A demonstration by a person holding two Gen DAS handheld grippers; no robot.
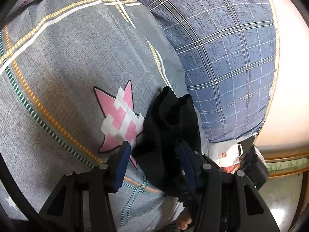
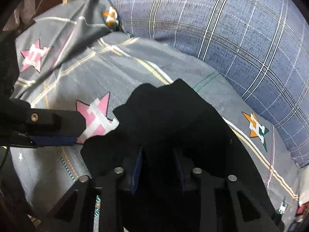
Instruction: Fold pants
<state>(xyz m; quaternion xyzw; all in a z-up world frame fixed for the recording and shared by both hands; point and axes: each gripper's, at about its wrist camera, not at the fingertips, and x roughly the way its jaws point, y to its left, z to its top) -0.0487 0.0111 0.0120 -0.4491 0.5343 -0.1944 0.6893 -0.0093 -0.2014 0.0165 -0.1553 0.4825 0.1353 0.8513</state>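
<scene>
Findings: the black, soft-fabric pants (image 2: 173, 119) lie bunched on the grey bedsheet printed with stars and striped lines (image 1: 58, 67), close beside the blue plaid pillow (image 1: 222, 48); the garment is crumpled, not yet flattened, so folding is judged to be at an early stage.

Left gripper (image 1: 152, 160): jaws stand apart; black cloth droops between them and lies against the right-hand blue pad, while the left-hand pad is clear of the fabric with the pink star print (image 1: 119, 119) visible beside it; judged released, not clamping. In the right wrist view this same gripper reaches in from the left, its tip just beside the pants' edge.

Right gripper (image 2: 157, 154): cloth is draped over and between its fingers, and the pads are in deep shadow; the jaws appear narrowed on a fold of the pants, though the dark fabric makes this uncertain, so whether it grips cannot be told.

Recommendation for the step in hand: the left gripper should close on a single, definite edge, preferably a waistband or hem corner, not a mid-cloth bunch; both grips should then draw apart to tension the fabric flat on the sheet before any fold; keep the lift low so the limp cloth does not slump; avoid pinching the bedsheet beneath.
</scene>
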